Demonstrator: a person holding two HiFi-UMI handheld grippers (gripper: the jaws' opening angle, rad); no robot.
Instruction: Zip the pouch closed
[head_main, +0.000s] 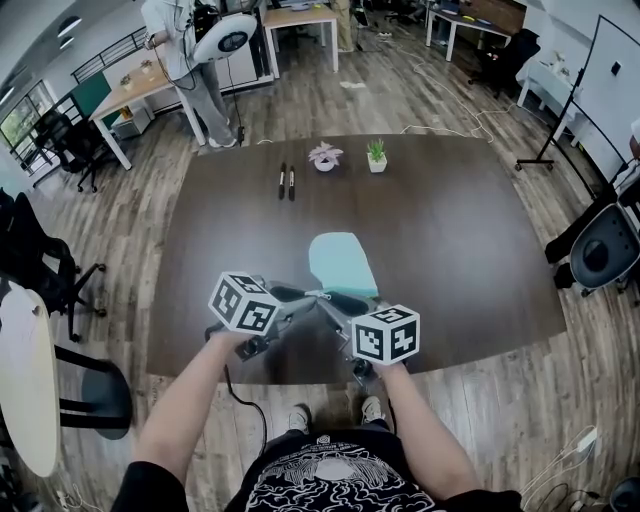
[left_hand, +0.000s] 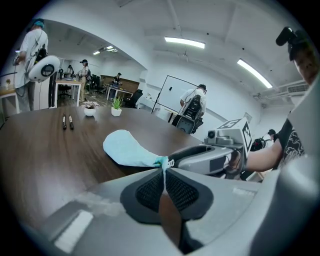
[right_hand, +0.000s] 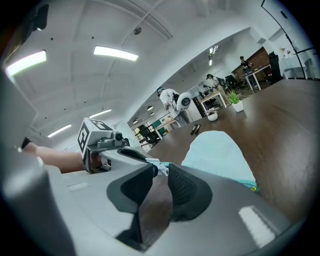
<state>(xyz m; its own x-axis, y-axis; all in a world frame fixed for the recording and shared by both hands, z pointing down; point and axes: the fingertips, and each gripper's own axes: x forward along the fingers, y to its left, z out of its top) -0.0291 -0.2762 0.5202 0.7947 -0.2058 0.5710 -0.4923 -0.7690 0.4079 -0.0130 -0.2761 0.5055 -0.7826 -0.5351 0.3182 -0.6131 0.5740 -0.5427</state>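
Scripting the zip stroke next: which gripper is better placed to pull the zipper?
Right. The right gripper has the small white zipper pull between its slightly parted jaws; the left gripper is shut on the end of the light-blue fabric pouch, likely anchoring it.

Both grippers met at the near end of the pouch (head_main: 342, 262), on the side closest to the person.

- Left gripper (left_hand: 164, 171): it approached the near end from the left and pointed moderately downward. Its jaws were closed together, with a thin edge of the pouch pinched between the pads.
- Right gripper (right_hand: 161, 169): it approached the same end from the right and pointed slightly downward. Its jaws stood narrowly apart, with the zipper pull (right_hand: 156, 164) between the tips.
- The tips of the two grippers sat just beside each other.
- Left forearm (head_main: 185, 400) and right forearm (head_main: 420, 425): both were bare and converged toward the pouch from the person's side.
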